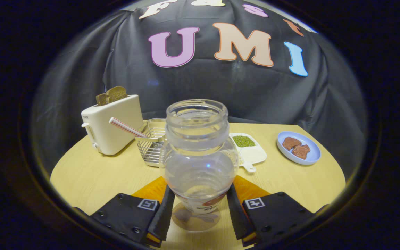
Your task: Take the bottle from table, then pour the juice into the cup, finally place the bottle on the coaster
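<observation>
The tool (200, 211) is sitting low over the tabletop (92, 173), and its two fingers are flanking the lower body of the bottle (197, 159), one on each side. Both appear to be lying against the plastic, so the tool is most likely clamped on the bottle, though the curved wall is blurring the exact contact line. The bottle is standing upright between the fingers, its long axis vertical and its open mouth pointing straight up; it looks nearly empty, with no cap on. Its base seems to be resting over an orange coaster (151, 190) whose corners are poking out on either side just behind the fingers.

Just beyond the bottle, a wire basket (151, 146) is holding a striped straw (127, 127), and a white divided tray (252, 152) is carrying green beans. Farther back, a toaster (111, 123) with bread slices is standing off to one side, and a blue plate (299, 147) with brown pieces is sitting well apart on the other.

No cup is identifiable from here, so which way a pour would tip cannot be judged.
</observation>
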### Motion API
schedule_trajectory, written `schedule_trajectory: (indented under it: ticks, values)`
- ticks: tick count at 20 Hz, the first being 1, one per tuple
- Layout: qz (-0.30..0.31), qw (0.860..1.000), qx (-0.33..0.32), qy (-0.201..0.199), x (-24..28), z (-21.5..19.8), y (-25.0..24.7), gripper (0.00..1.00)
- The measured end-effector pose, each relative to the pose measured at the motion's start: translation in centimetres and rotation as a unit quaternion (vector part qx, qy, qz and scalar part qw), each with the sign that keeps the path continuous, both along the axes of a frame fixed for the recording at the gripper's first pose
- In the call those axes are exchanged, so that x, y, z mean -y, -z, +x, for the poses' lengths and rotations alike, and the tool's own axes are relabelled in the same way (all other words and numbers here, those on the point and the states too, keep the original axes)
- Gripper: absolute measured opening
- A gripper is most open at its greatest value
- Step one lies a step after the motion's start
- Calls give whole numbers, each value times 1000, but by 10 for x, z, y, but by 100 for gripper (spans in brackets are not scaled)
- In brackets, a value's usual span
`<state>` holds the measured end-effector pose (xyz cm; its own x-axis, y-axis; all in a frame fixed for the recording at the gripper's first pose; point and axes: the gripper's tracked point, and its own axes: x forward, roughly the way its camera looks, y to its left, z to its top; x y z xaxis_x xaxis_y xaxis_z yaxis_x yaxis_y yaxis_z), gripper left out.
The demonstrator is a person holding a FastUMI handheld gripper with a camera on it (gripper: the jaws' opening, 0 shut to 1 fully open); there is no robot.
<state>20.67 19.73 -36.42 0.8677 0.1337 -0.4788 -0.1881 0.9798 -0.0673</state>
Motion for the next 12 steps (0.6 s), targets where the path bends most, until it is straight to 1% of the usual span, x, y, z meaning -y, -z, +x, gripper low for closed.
schedule_trajectory:
  ticks: [4, 12]
  values:
    - [-15, 1000, 3, -2, 3, -13, -5, 77]
    - [5, 1000, -19, 4, 4, -30, 0, 79]
